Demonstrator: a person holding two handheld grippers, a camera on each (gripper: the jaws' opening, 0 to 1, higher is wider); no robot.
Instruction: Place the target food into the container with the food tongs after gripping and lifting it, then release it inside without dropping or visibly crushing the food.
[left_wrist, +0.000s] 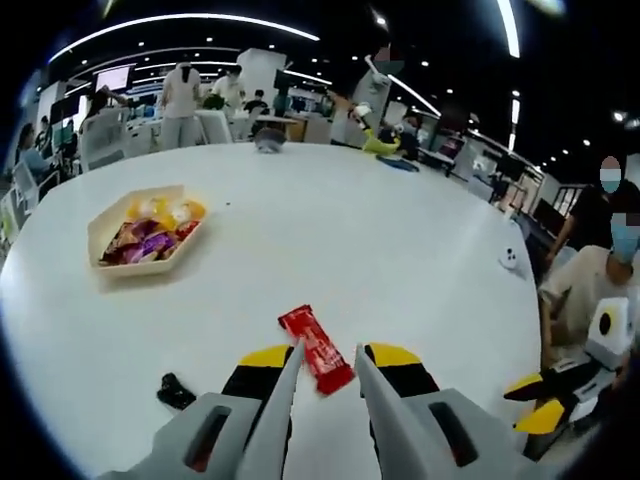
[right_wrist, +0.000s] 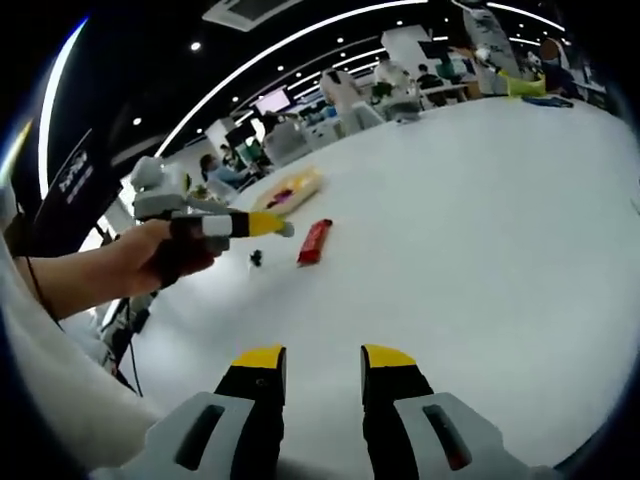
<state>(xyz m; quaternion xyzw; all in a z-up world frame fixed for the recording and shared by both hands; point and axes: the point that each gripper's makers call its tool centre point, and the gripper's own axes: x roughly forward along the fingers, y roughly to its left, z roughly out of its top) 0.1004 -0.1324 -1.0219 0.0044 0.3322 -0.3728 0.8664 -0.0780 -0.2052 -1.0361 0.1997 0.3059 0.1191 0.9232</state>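
A large white table fills both views, with people and desks in an office beyond it.

In the left gripper view, the left gripper hovers low over the table with its 2 jaws apart and nothing gripped. A red snack bar lies flat on the table just past the jaw tips, in the gap between them. Far left sits a tray of mixed wrapped snacks. A small black object lies near left. The right gripper enters at the near right edge; a seated person is behind it.

In the right gripper view, the right gripper is empty, jaws apart, over bare table. A hand holds the left gripper at left, near the bar, with the tray beyond.
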